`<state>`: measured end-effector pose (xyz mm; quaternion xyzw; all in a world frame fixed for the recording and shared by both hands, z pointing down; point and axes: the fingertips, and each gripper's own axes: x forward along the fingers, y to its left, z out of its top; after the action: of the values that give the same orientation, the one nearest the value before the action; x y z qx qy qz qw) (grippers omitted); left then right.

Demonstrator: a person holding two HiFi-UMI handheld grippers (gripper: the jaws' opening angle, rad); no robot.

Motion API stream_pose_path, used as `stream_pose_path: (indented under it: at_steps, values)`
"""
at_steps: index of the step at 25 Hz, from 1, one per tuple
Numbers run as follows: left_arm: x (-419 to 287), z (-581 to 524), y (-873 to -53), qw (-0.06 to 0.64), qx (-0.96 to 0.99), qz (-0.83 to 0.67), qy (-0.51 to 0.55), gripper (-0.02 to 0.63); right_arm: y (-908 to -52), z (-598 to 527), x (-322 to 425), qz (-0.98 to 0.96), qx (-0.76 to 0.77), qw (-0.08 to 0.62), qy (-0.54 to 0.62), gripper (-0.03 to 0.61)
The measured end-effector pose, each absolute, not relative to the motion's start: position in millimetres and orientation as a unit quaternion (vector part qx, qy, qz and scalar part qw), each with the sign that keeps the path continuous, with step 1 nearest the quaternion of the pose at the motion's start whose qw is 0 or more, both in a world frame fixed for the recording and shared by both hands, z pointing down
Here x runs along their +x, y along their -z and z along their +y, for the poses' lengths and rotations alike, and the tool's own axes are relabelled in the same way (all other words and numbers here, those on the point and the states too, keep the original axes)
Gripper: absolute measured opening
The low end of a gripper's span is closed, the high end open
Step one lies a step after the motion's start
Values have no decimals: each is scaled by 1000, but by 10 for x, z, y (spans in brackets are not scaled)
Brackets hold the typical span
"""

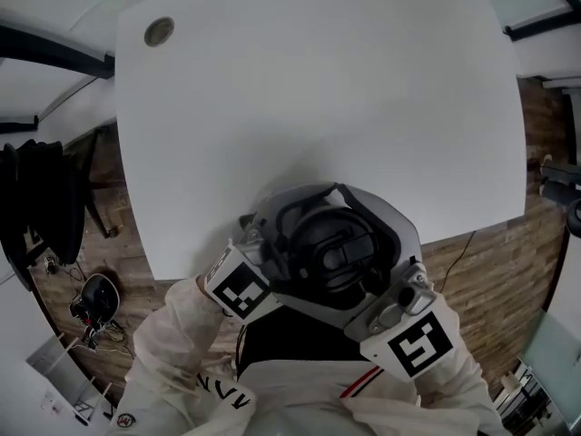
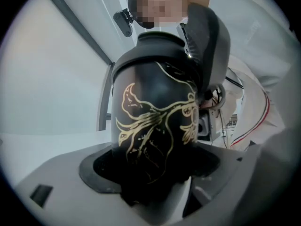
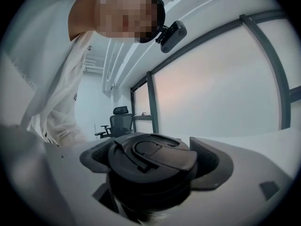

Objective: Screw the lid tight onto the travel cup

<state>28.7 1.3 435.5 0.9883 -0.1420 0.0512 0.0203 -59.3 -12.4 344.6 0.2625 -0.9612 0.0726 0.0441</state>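
Two grips | left fingers (image 2: 96, 171) pinching travel cup (image 2: 155, 102) | right fingers (image 3: 218, 161) pinching lid (image 3: 153, 157) seated on cup

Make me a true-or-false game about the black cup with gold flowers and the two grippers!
1. The black travel cup with gold flowers is clamped in the left gripper. True.
2. The round black plastic lid lies on the white table. False: the right gripper grips it, held up at the cup's top.
3. The table has a round hole near a corner. True.
4. Both grippers reach out over the table's middle. False: they are at its near edge, close to the person's white jacket.
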Motion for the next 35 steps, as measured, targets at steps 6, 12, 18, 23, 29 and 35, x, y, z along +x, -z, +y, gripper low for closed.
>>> stream_pose_path:
  at_steps: [6,12,18,23,29,35]
  values:
    - [288,63,-4312,0,991,-135,-9,405,-3419,-110,-561,-966,247,26,-67,495]
    - [290,82,-4358,23,993,-105,-54,405,-3423,-98,-600,-973,218,22,-66,495]
    - [189,91,-4375,26,989,-98,-106,405,-3428,-5,-538,-981,179,52,-55,496]
    - [-60,129,-4424,23,983,-103,-152,405,-3185,70,-370,-983,168,52,-58,495]
    - [-748,282,-4032,39,964,-168,-201,403,-2609,54,165,-960,250,-23,-127,494]
    - [-993,223,-2594,71,923,-370,-74,310,-2075,42,514,-928,340,-34,-148,391]
